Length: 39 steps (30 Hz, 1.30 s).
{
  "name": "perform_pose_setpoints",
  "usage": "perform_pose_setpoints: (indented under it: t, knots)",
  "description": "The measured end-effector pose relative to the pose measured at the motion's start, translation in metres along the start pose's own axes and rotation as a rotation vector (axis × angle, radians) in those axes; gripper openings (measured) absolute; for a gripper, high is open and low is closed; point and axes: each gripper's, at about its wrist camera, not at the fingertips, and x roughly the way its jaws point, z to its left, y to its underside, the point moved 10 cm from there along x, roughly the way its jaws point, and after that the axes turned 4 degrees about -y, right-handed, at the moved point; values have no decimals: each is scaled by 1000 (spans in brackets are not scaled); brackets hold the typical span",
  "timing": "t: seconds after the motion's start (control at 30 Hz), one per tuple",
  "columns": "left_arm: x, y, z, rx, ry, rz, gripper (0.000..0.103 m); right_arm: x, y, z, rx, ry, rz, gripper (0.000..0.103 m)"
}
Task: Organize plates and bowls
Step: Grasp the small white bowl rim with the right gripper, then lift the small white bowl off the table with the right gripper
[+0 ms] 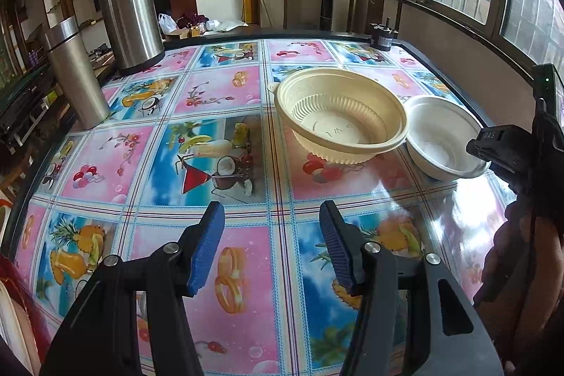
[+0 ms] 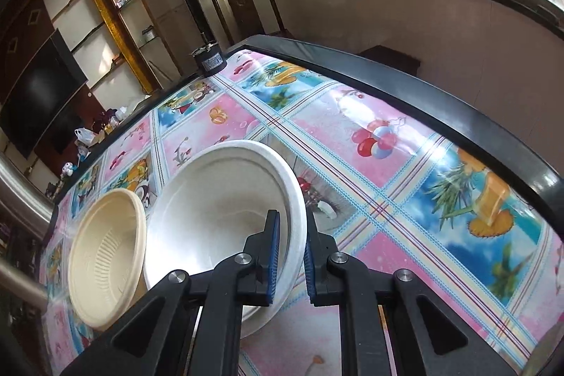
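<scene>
The right gripper [image 2: 290, 256] pinches the rim of the white round plastic bowl [image 2: 218, 199], which sits on the fruit-patterned table [image 2: 387, 164] touching the ribbed cream plastic bowl [image 2: 105, 256]. The left gripper [image 1: 271, 245] hovers spread and empty. Nesting seems underway; next, lift the white bowl clear.

The left gripper [image 1: 271, 245] hangs over the patterned table [image 1: 218, 143], blue pads wide apart and empty. At one o'clock sits a cream bowl [image 1: 340, 113], touching a white bowl [image 1: 440, 138] at two o'clock. The right gripper [image 1: 493, 147] meets that white bowl's rim.
</scene>
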Motion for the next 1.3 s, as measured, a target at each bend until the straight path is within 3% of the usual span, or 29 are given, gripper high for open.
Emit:
perform_pose_setpoints:
  t: [0.47,0.8,1.3]
  knots:
    - [1,-1,3,-17,24,12,55,-28,41,15,-133,46,4,13]
    - [6,-2,15,-49,16,26,55,-51,60,42,-239,16,-22,13]
    - [9,1,16,-50,7,41,55,-53,76,63,-315,-8,-9,14]
